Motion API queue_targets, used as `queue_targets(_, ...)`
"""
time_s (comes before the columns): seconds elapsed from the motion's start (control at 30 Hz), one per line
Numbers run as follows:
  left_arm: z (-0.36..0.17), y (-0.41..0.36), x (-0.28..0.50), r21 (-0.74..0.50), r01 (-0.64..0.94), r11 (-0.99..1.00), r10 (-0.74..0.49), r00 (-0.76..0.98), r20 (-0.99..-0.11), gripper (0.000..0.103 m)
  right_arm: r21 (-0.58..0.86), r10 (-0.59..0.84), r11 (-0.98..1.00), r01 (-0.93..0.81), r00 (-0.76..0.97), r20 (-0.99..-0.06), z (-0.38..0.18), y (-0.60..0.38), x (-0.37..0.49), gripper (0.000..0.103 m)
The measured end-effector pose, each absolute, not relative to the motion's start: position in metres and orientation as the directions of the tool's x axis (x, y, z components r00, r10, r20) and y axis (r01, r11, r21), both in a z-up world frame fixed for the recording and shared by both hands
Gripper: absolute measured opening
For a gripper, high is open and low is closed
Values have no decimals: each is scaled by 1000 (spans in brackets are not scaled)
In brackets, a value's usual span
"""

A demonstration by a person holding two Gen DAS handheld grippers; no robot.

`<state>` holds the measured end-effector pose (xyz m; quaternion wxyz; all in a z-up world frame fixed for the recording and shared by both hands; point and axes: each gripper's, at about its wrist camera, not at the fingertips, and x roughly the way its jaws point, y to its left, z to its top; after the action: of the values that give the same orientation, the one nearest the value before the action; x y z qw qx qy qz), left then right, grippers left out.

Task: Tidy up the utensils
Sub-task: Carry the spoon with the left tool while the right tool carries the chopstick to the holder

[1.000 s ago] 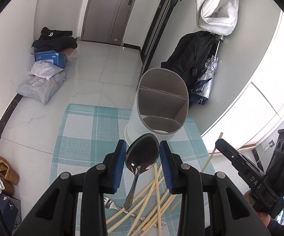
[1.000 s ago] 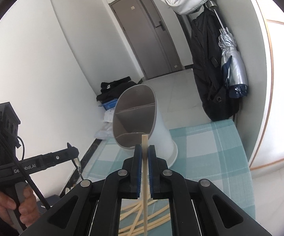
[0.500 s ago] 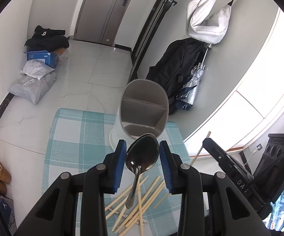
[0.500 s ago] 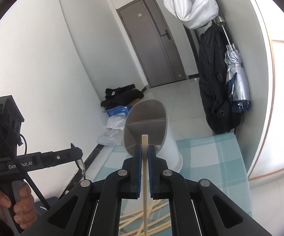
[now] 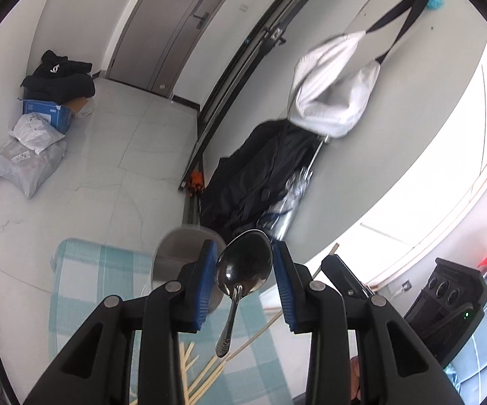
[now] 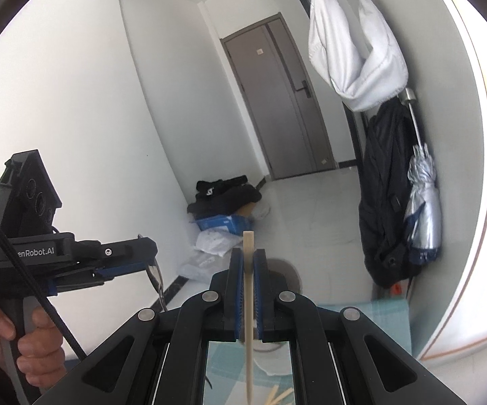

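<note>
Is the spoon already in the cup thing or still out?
Out. The spoon hangs between the left gripper's pads, above the table.

Silver spoon (image 5: 243, 270); pale wooden chopstick (image 6: 248, 303); grey holder (image 5: 176, 253); teal-and-white checked cloth (image 5: 84, 290); blue claw pads (image 5: 206, 283).
</note>
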<state>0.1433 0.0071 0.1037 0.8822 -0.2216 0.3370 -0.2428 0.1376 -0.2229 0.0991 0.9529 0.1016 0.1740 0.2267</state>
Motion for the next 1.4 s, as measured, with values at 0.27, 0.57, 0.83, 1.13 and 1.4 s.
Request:
queue_targets(0.27,118,21,188,-631,248,736,-589,694,-414,30,225,464,880,-418,858,-220,143,-218,179,5)
queue_targets(0.57,94,33,230,-655,189,731,-557,719,-415,30,134,459,888,-439,865,-204,144,-193,231,5)
queue_targets(0.83,71,23,245,-614,234,754,-553,732,-399,30,120,461,887,-445,858,-225,118,-185,257,5)
queue_targets(1.13,59,10,244,-548,301,780,-567,709,-418,30,102,468,883,-458,845,-259,91,-190,261,5)
queue_targets(1.4,43,15,244,-566,279,775,-572,689,-444,30,108,479,876,-470,824,-304,67,-191,255,5)
